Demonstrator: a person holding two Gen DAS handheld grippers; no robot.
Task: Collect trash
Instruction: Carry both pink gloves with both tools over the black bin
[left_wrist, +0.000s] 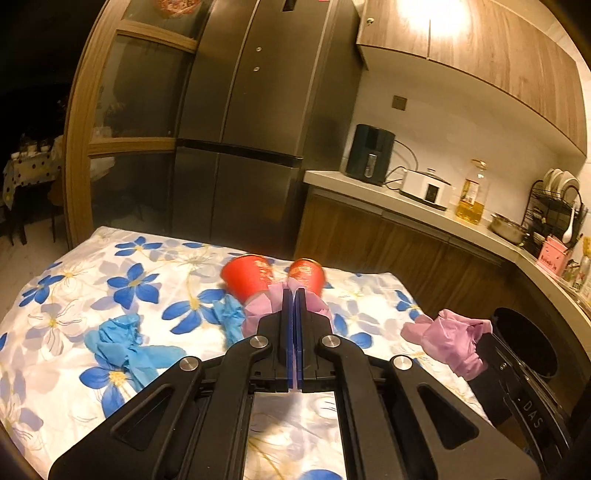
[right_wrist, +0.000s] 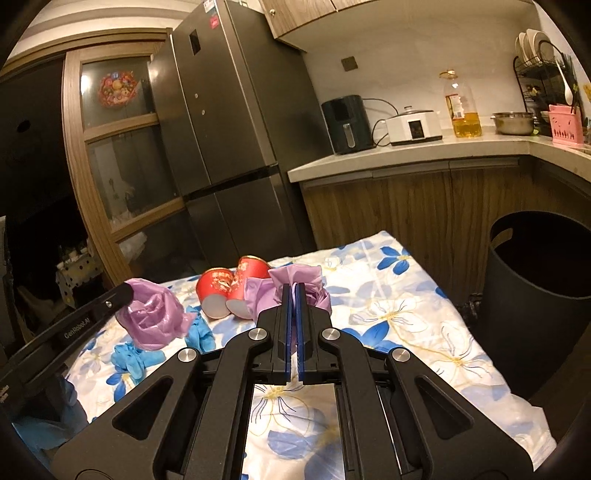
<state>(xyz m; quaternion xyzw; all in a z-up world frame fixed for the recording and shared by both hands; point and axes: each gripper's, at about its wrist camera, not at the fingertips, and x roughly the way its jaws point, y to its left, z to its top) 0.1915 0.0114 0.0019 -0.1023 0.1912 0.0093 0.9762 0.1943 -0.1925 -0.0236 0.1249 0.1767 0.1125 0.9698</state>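
Note:
In the left wrist view my left gripper (left_wrist: 294, 293) is shut on a crumpled pink plastic bag (left_wrist: 258, 314), held above the floral cloth. Behind it two red paper cups (left_wrist: 247, 277) (left_wrist: 308, 275) lie on their sides. My right gripper (right_wrist: 294, 290) is shut on a second pink bag (right_wrist: 306, 277), which also shows at the right of the left wrist view (left_wrist: 443, 336). The right wrist view shows the left gripper (right_wrist: 127, 291) with its bag (right_wrist: 155, 317) hanging from it. Crumpled blue gloves (left_wrist: 118, 343) (left_wrist: 231, 314) lie on the cloth.
A table under a white cloth with blue flowers (left_wrist: 74, 280) carries the trash. A black round bin (right_wrist: 535, 295) stands open by its right side. Behind are a dark fridge (right_wrist: 221, 129) and a kitchen counter (right_wrist: 406, 155) with appliances, an oil bottle and a dish rack.

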